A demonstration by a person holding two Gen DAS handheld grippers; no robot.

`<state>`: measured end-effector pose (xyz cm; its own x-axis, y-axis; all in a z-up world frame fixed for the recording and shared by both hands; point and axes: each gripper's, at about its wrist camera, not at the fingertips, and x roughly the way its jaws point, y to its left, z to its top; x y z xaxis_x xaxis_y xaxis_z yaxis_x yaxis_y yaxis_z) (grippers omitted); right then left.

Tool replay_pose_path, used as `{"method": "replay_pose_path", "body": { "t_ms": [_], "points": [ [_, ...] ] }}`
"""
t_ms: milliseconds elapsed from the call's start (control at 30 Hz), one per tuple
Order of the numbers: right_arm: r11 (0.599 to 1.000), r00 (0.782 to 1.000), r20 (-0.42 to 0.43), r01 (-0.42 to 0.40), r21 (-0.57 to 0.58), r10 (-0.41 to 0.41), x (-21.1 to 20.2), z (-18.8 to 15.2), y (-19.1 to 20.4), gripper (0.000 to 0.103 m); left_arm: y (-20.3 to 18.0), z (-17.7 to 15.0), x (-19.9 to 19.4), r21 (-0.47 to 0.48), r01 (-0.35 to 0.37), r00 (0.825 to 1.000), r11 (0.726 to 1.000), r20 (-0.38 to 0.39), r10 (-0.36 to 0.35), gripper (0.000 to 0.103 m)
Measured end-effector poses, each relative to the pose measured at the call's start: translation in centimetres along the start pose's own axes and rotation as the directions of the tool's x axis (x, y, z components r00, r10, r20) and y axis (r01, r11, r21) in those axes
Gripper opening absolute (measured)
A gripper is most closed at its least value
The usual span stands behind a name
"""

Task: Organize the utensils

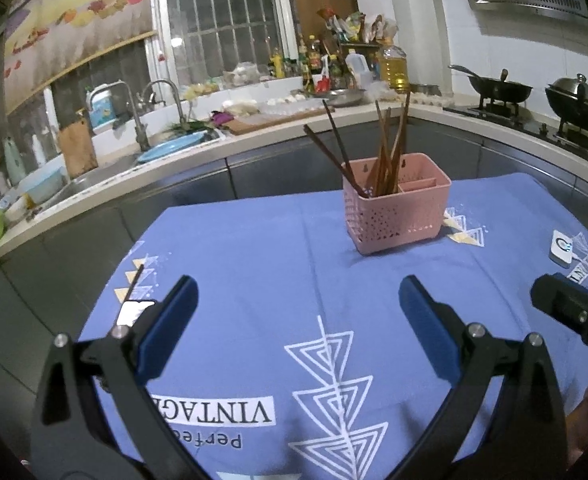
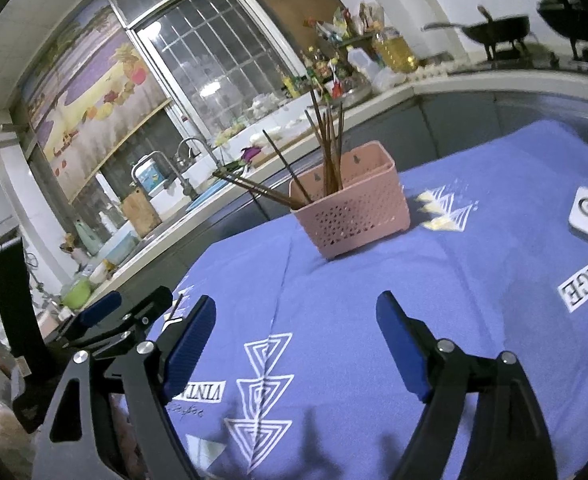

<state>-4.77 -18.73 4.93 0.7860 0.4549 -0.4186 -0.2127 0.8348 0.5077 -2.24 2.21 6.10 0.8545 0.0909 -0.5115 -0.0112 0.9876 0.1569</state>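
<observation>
Chopsticks (image 1: 385, 148) stand bundled in one pink basket (image 1: 393, 216) on the surface (image 1: 254, 248), which is covered with a blue printed cloth. Basket is perforated, rectangular, split into compartments: one large section on the left side as the left wrist view shows it, and smaller divided sections on the right. All the sticks sit in the large section; the smaller sections look empty of sticks. Count: about seven dark-brown sticks in the basket, exact number hard to tell where they overlap. Most stand near upright in a cluster; two lean far out to the left over the basket rim, tips well past the wall.

One more thin dark stick (image 1: 136, 278) lies on the cloth near the left edge of the surface, just beyond the left gripper's finger, well apart from the basket.

One white flat device (image 1: 561, 250) with a round ring mark lies on the cloth to the right of the basket, apart from it.

Left gripper (image 1: 297, 320): jaws spread wide, nothing between them, hovering over the cloth short of the basket. Right gripper (image 2: 295, 340): jaws likewise spread wide, empty, pointing toward the basket from the near side. Both blue pads clear of everything.

Behind: kitchen counter with sink, bottles, two woks on a stove.
</observation>
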Motion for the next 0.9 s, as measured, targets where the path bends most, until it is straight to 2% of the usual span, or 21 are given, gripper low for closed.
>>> {"method": "replay_pose_path", "body": {
  "t_ms": [100,300,467,667,800,900],
  "points": [
    [0.999,1.000,0.018,-0.006,-0.044,0.007,-0.2,-0.1,0.6,0.085,-0.4,0.0,0.2,0.024,-0.030,1.000,0.999,-0.002,0.030,0.097],
    [0.993,0.999,0.033,-0.006,-0.114,0.010,-0.3,-0.3,1.6,0.088,-0.5,-0.1,0.2,0.019,-0.035,0.999,0.999,-0.002,0.035,0.097],
    [0.994,0.999,0.034,-0.017,-0.110,0.021,-0.1,-0.2,1.5,0.088,-0.3,-0.3,0.5,0.011,-0.036,0.999,0.999,-0.011,0.036,0.097],
    [0.996,0.999,0.023,-0.040,-0.084,0.042,0.1,-0.1,1.1,0.088,-0.2,-0.4,0.5,0.019,-0.078,0.997,0.997,0.003,0.078,0.097],
    [0.997,0.999,0.036,-0.039,-0.073,0.041,0.0,-0.1,0.9,0.089,0.0,-0.4,0.4,0.011,-0.063,0.998,0.998,-0.015,0.063,0.097],
    [0.997,0.998,0.038,-0.042,-0.068,0.044,0.0,0.0,0.8,0.089,-0.3,-0.4,0.5,0.037,-0.081,0.996,0.996,-0.020,0.082,0.097]
  ]
}}
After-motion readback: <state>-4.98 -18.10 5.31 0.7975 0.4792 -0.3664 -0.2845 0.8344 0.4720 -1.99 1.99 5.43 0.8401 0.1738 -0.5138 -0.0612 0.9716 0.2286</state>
